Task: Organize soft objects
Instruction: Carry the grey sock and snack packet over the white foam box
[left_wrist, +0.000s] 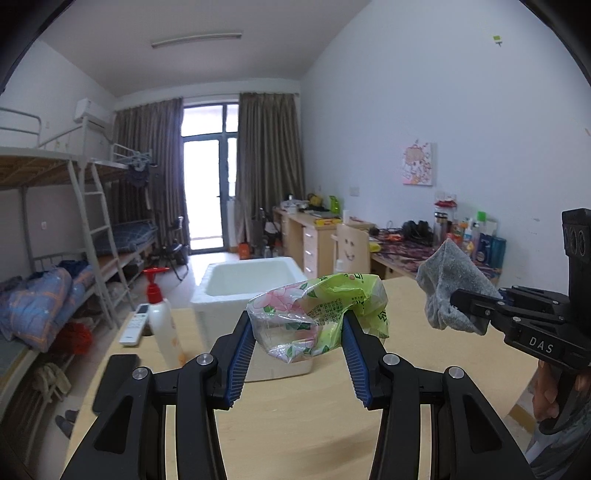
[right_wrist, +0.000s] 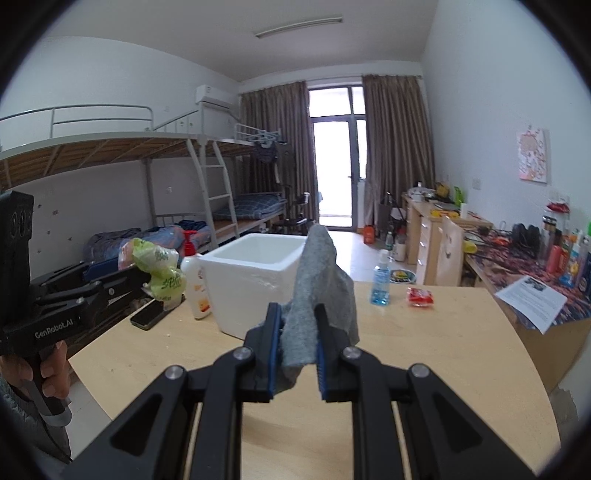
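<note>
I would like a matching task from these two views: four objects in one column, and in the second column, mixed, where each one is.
Objects:
1. green plastic bag
2. grey sock
3. white foam box
4. blue bottle

Places:
A. standing on the table, to the right of the box
B. held in the left gripper
C. on the table, open and empty
D. held in the right gripper

Pairs: 1-B, 2-D, 3-C, 4-A
</note>
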